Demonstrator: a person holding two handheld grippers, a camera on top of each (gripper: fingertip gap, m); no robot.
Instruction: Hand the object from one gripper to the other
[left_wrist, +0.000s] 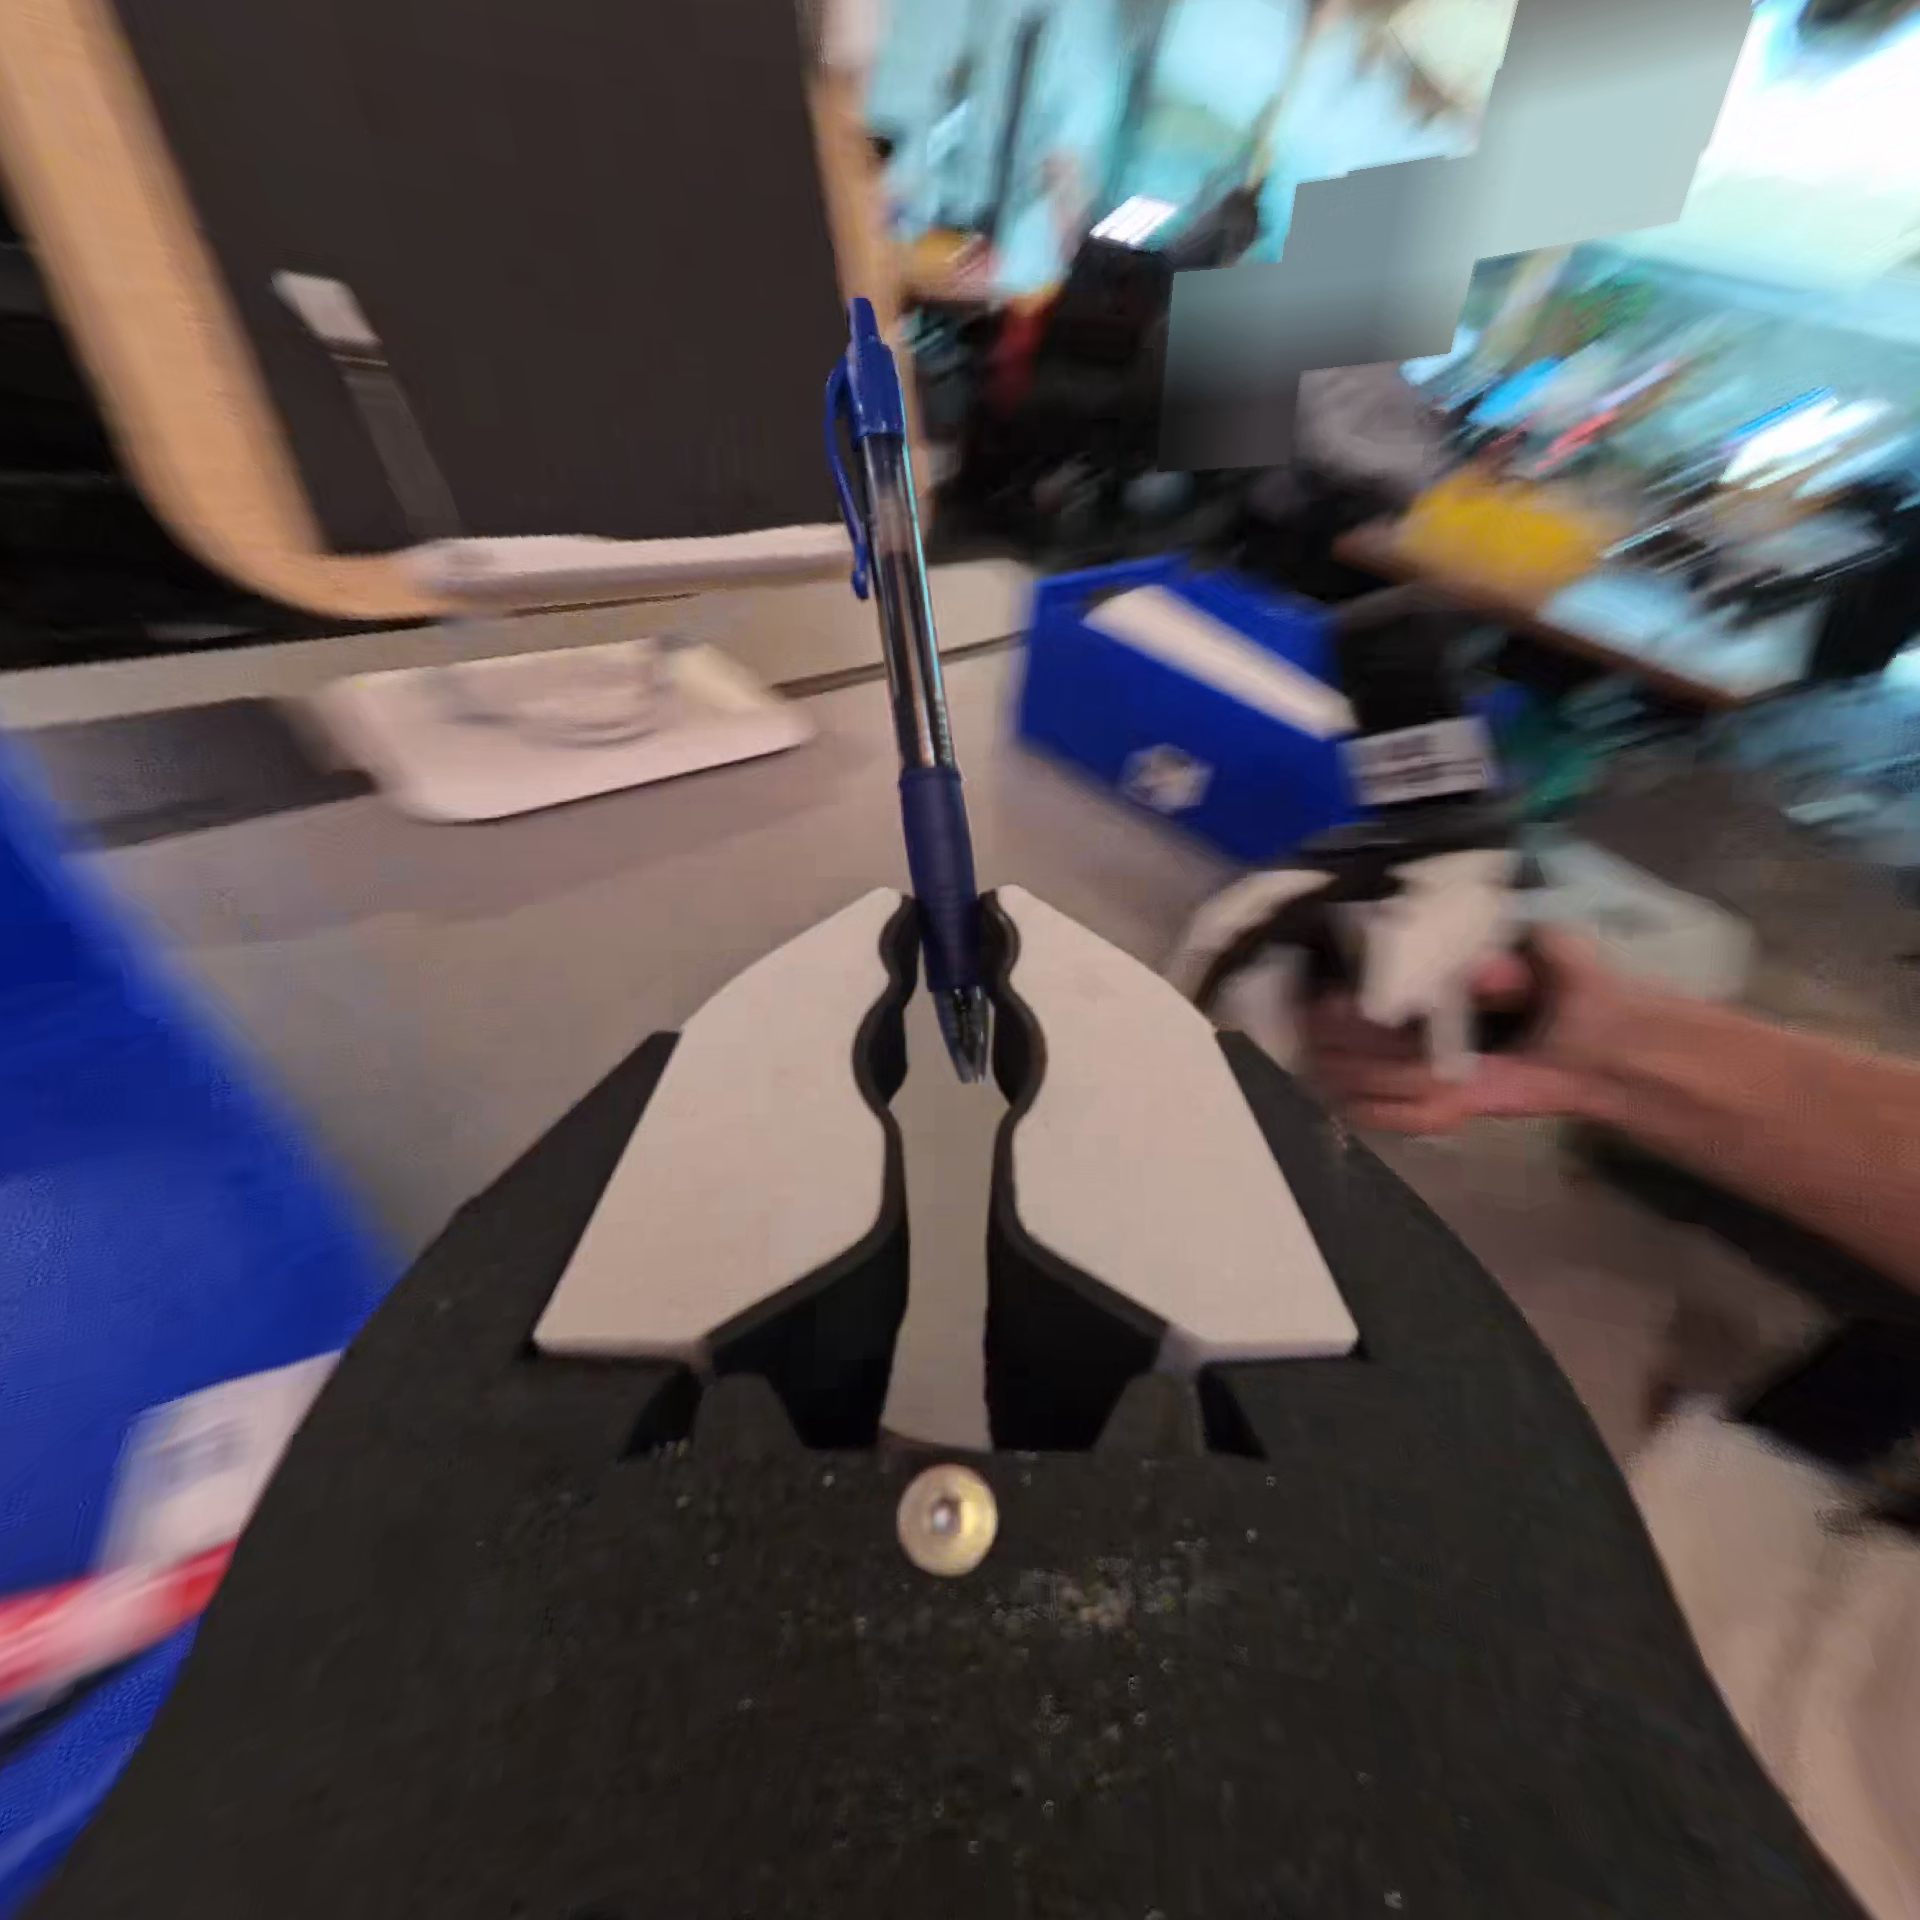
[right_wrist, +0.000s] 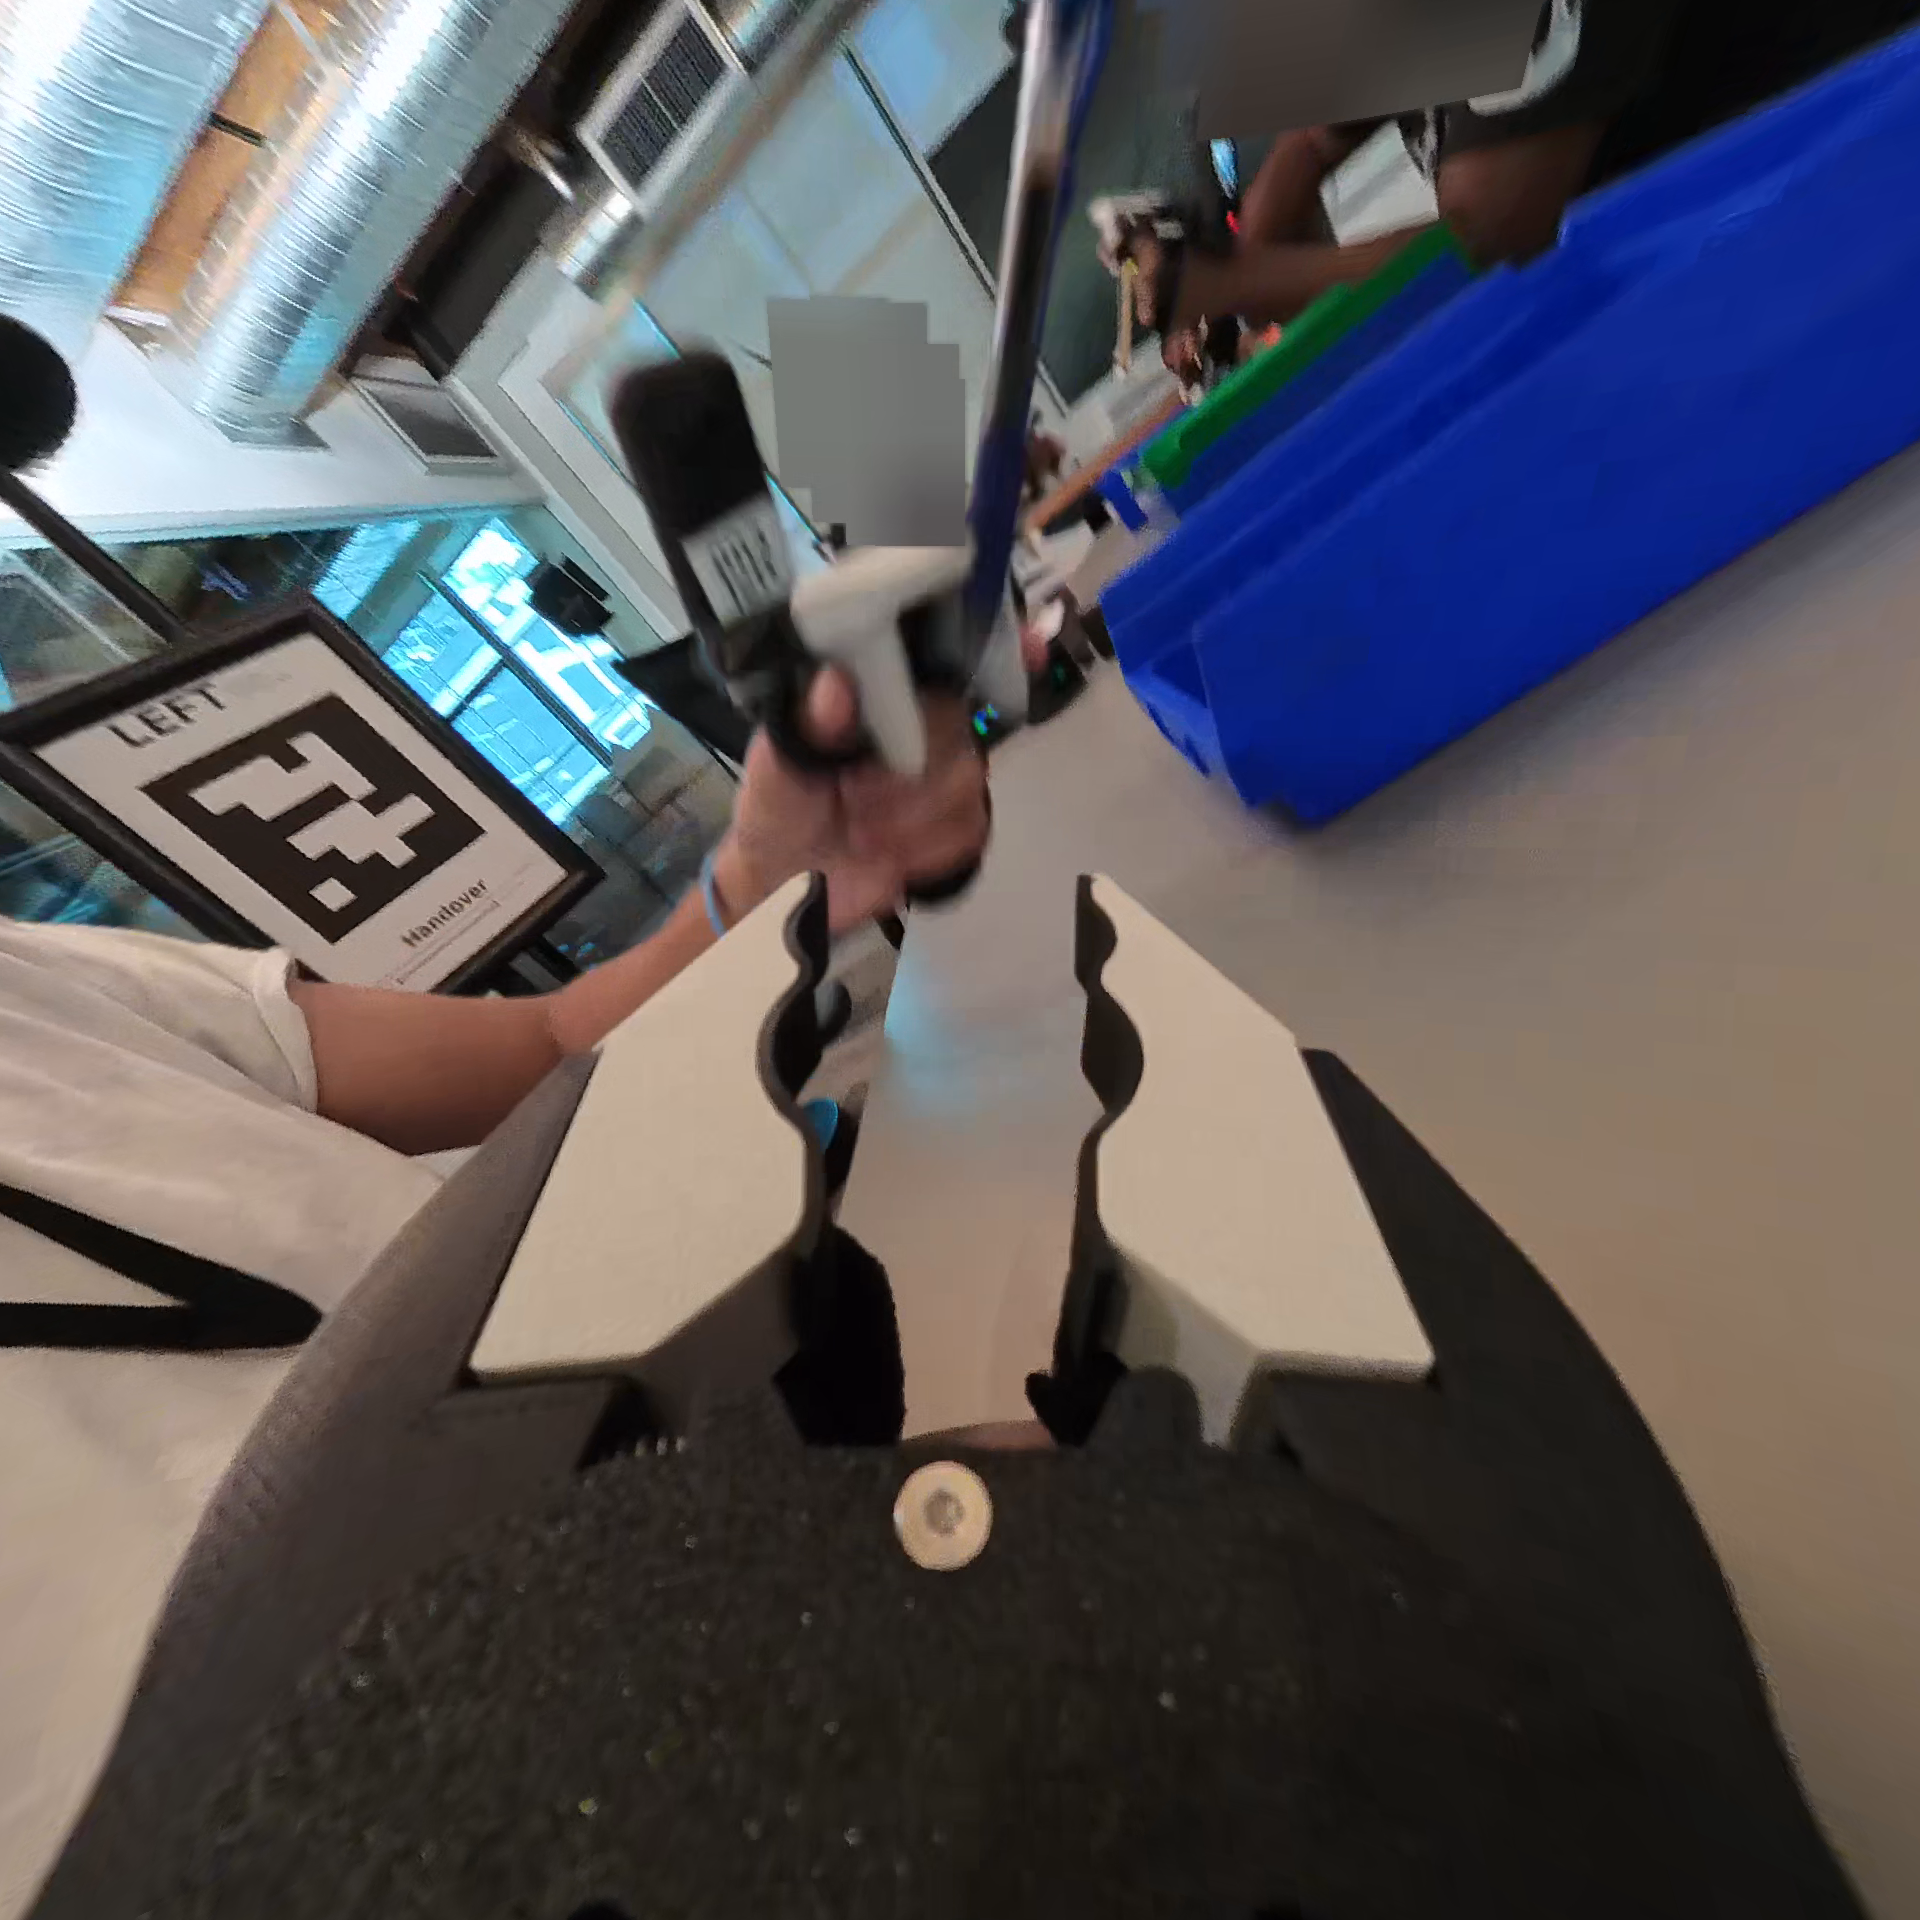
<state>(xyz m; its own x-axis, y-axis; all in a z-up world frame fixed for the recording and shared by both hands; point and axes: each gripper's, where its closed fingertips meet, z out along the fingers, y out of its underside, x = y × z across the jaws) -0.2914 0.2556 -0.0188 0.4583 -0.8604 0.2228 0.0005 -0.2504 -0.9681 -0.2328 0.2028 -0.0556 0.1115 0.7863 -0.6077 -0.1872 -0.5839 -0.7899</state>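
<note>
Pinching the blue pen (left_wrist: 914, 665) by its rubber grip near the tip, the left gripper (left_wrist: 948, 935) holds it upright, so most of the clear barrel and the clip stand free above the fingers, presumably to give the other side something to take. The right gripper (right_wrist: 951, 914) is parted and empty, aimed up at the pen from below over the grey table (right_wrist: 1558, 935). Blue bins (right_wrist: 1507, 520) sit off to the side, clear of the exchange.

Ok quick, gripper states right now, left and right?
Left gripper: closed on the blue pen, gripping its rubber grip near the tip.
Right gripper: open, holding nothing.
</note>
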